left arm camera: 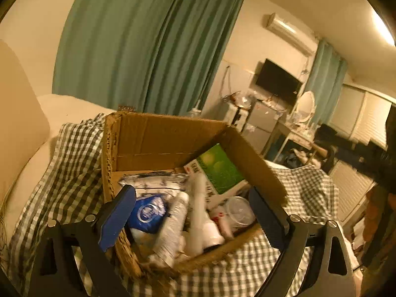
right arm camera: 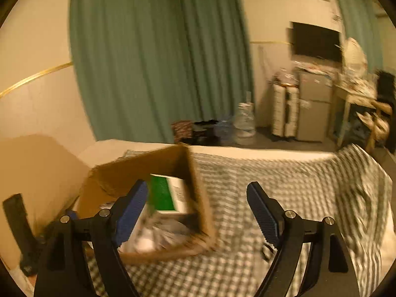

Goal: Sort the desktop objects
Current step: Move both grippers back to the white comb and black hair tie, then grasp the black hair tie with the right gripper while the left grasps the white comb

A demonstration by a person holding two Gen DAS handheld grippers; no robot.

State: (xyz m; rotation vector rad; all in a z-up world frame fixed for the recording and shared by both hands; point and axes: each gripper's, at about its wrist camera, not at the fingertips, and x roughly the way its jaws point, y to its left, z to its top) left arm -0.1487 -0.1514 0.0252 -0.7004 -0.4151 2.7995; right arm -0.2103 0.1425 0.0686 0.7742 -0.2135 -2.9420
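An open cardboard box [left arm camera: 158,138] stands on a checked cloth [left arm camera: 74,163] and holds several things: a green notebook [left arm camera: 220,168], a blue packet [left arm camera: 148,212], a white bottle [left arm camera: 203,220], a clear plastic cup [left arm camera: 238,210]. My left gripper [left arm camera: 193,198] hangs open just over the box's near side, nothing between its blue pads. In the right wrist view the same box [right arm camera: 138,170] sits lower left with the green notebook [right arm camera: 162,195] inside. My right gripper [right arm camera: 198,195] is open around the box's right corner, gripping nothing.
The checked cloth [right arm camera: 284,180] spreads to the right of the box. A cushion [left arm camera: 19,113] rises at the left. Green curtains [left arm camera: 143,44], a wall television [left arm camera: 278,81], a small fridge [right arm camera: 314,106] and a cluttered desk [right arm camera: 358,91] stand behind. The other gripper [left arm camera: 358,156] shows at right.
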